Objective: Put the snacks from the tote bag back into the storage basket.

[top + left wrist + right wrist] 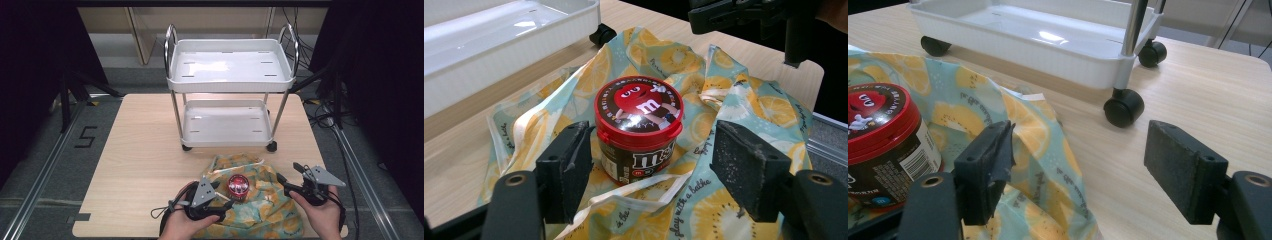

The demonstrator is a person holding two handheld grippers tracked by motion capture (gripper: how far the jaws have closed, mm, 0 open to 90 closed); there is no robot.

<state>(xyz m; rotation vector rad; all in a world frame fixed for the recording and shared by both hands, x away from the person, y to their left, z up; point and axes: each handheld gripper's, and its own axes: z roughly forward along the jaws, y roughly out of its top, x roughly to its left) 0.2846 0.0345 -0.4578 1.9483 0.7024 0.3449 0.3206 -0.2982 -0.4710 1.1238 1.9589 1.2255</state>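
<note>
Seen from above: a pale wooden desk (145, 165), with a white two-tier trolley (230, 75) on black castors standing at 12 o'clock. At 6 o'clock, near the front edge, a crumpled lemon-print cloth (260, 205) in blue-green and yellow. Upright on that cloth, near its middle, a small round chocolate-sweets tub (238, 186) with a red lid and a dark brown body. At 7 o'clock, held in a hand, the left claw (227, 202), pointing toward 3 o'clock at the tub. In the left gripper view, jaws of the left claw (651, 165) open to either side of the tub (639, 125): near pad just beside the tub's wall at 9 o'clock, far pad clear of it at 3 o'clock, with cloth showing in the gap, so nothing gripped. At 5 o'clock in the high view, held in the other hand, the right claw (289, 172), at the cloth's edge and pointing toward 11 o'clock. In the right gripper view, jaws of the right claw (1080, 160) spread wide and empty, over the cloth's edge and bare desk; tub (883, 135) off at 9 o'clock, a trolley castor (1123, 107) ahead at 12 o'clock.
</note>
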